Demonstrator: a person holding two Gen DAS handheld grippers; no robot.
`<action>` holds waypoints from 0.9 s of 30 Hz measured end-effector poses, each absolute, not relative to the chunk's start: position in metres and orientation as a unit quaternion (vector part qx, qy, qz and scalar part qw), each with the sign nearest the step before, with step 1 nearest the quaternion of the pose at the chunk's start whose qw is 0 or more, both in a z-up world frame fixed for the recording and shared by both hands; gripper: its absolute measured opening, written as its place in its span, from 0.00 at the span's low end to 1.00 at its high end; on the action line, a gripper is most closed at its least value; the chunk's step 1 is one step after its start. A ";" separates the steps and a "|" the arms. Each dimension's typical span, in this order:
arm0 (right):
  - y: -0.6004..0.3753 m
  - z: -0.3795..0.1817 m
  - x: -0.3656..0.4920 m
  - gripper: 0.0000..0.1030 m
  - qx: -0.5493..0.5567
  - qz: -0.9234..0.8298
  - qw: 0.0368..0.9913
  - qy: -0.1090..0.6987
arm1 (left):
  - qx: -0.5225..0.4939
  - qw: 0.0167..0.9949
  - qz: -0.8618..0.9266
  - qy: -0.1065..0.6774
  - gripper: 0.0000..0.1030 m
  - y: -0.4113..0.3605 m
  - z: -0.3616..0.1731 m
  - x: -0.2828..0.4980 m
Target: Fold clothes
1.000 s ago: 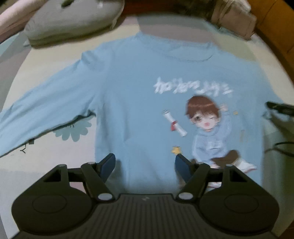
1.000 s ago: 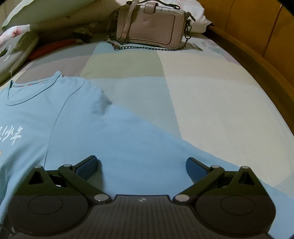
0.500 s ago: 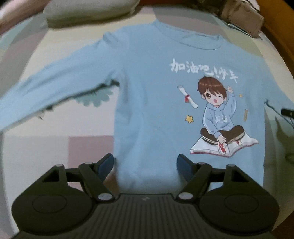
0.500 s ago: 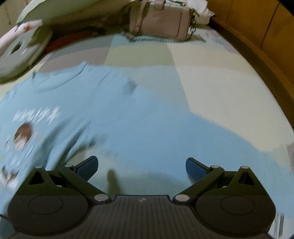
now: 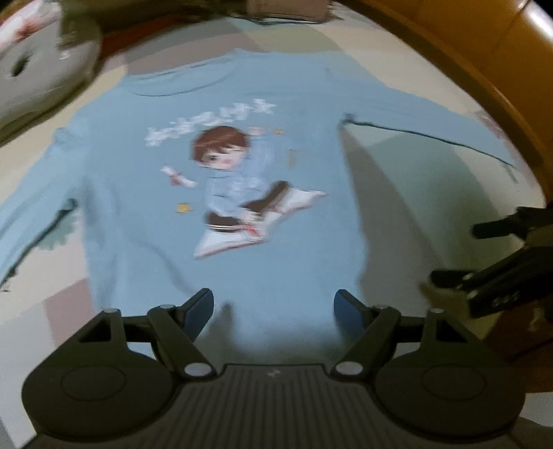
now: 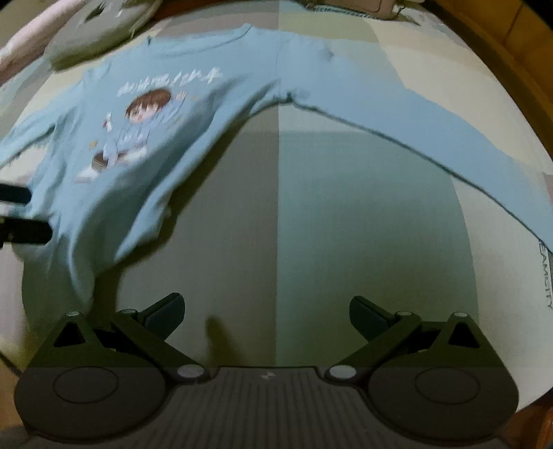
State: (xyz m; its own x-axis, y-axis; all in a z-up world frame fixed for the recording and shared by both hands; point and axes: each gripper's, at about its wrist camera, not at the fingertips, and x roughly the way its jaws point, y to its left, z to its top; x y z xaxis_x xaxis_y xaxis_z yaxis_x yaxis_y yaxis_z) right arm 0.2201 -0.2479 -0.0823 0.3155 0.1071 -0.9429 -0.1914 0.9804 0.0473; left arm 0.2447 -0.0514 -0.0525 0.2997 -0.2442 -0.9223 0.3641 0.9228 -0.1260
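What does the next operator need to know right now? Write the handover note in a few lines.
Left gripper: jaws open, empty, above the shirt's bottom hem.
Right gripper: jaws open, empty, over bare bed sheet beside the shirt's body.
Light blue long-sleeve shirt: lies print-up and spread flat on the bed, both sleeves stretched out sideways.
Done: shirt laid out.
Left: no fold made yet; probably fold the sleeves in first, then the body.

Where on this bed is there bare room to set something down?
The widest free patch is the grey-green bedsheet in the wedge between the light blue long-sleeved shirt's body and its outstretched sleeve. Another strip lies beyond that sleeve, toward the wooden bed frame. The head end is crowded: a grey cushion and a pink handbag.
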 end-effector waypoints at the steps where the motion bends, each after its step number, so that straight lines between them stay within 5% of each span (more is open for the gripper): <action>1: -0.249 -0.084 0.217 1.00 -0.047 0.098 0.809 0.578 | 0.053 0.803 -0.191 0.562 0.75 -0.055 -0.054 0.242; 14: -0.274 -0.094 0.224 1.00 -0.092 0.177 0.812 0.548 | 0.111 0.808 -0.094 0.572 0.76 -0.094 -0.076 0.222; 27: -0.277 -0.096 0.210 1.00 -0.105 0.151 0.829 0.528 | 0.124 0.823 -0.066 0.550 0.77 -0.026 -0.069 0.255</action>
State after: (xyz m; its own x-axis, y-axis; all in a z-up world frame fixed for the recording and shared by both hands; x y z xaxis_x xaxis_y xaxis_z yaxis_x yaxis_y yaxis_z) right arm 0.2104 -0.2774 -0.0961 0.3966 0.1403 -0.9072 -0.3619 0.9321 -0.0141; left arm 0.2548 -0.0261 -0.0692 0.3858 0.0272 -0.9222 0.2449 0.9607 0.1308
